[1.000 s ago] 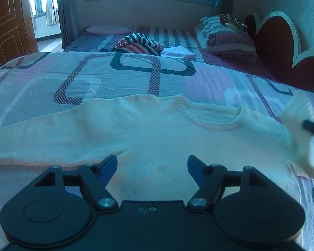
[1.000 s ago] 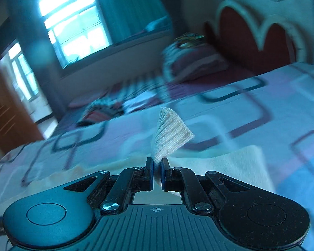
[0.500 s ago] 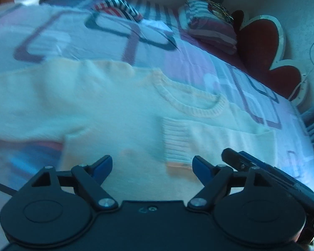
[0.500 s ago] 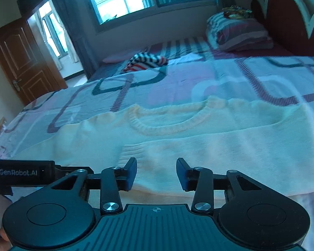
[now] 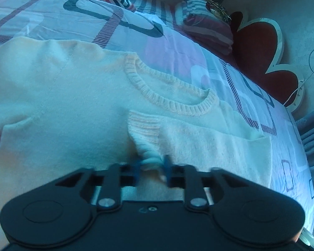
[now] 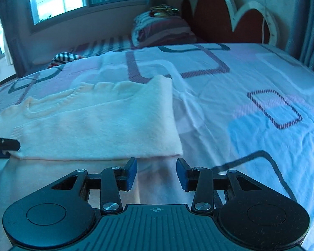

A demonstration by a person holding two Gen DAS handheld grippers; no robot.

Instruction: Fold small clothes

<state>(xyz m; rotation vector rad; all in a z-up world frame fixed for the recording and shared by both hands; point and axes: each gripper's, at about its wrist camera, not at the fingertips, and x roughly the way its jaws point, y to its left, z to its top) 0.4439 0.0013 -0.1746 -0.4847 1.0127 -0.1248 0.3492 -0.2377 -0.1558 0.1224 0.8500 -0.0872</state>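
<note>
Your left gripper (image 5: pixel 150 166) was closing, its fingers pinching the ribbed cuff (image 5: pixel 144 129) of the cream sweater (image 5: pixel 62 108) spread on the bed (image 6: pixel 251 73). Your right gripper (image 6: pixel 156 170) hung partly open, holding nothing.

right claw (image 6: pixel 156 172) – jaws apart, nothing between | cream sweater (image 6: pixel 98 123) – sleeve folded over body, flat on bed (image 6: pixel 251 108) | left claw (image 6: pixel 2 146) at sweater's left edge

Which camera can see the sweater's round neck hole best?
The left wrist view. There the sweater's ribbed collar shows as a whole open curve, near the middle of the picture. The right wrist view catches the collar only edge-on at the left, mostly flattened.
</note>
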